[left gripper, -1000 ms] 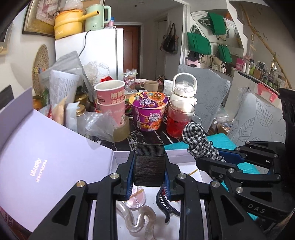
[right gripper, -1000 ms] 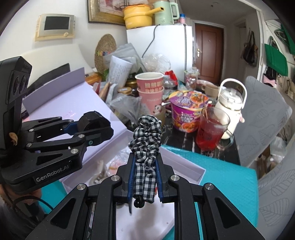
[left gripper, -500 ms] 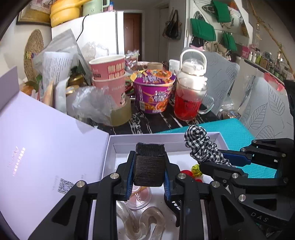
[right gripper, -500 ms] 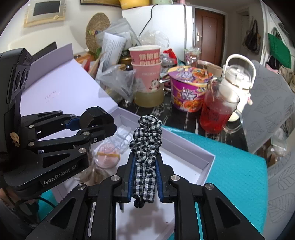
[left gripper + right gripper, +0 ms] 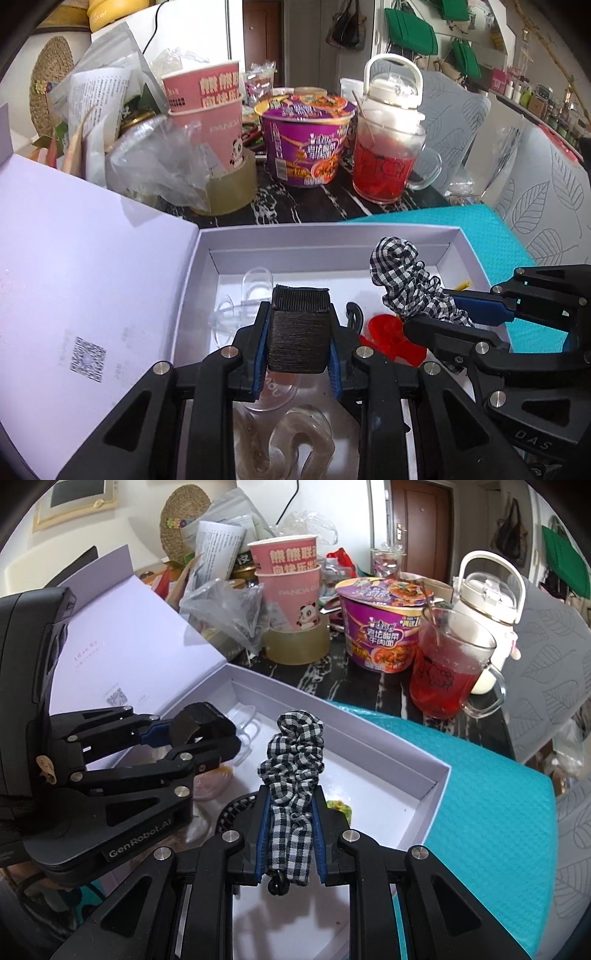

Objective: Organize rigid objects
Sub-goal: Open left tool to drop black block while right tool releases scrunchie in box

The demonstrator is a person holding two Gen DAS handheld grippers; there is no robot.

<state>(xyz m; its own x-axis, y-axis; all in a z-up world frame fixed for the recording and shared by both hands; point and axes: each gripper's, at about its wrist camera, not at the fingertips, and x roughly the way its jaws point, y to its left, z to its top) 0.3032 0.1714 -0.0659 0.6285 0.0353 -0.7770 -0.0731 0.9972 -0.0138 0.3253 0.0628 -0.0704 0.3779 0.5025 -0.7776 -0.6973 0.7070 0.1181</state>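
In the left wrist view, a dark ribbed block [image 5: 298,338] is clamped between the jaws of the left gripper [image 5: 297,332], just above the open white box [image 5: 325,238]. Beneath it, at 6 o'clock, a clear wavy clip [image 5: 291,443] and a round clear piece [image 5: 275,389] are seen on the box floor. A red clip [image 5: 391,338] lies at 3 o'clock of the block, and more clear pieces [image 5: 243,299] at 11 o'clock.

In the right wrist view, a checked scrunchie [image 5: 293,794] is pinched between the jaws of the right gripper [image 5: 291,827], over the same box. A yellow-green bit [image 5: 338,806] is partly hidden just right of it. The two grippers are held side by side over the box, the lid [image 5: 74,280] lying open at 9 o'clock. A teal mat [image 5: 480,812] is spread under the box.

Farther off on the dark marbled surface [image 5: 332,206], a tape roll [image 5: 231,188] is set at 11 o'clock with pink cups [image 5: 210,110] stacked in it, a purple noodle bowl [image 5: 306,140] at 12 o'clock, and a glass mug [image 5: 388,162] of red drink at 1 o'clock. A white kettle [image 5: 393,88] stands behind the mug.
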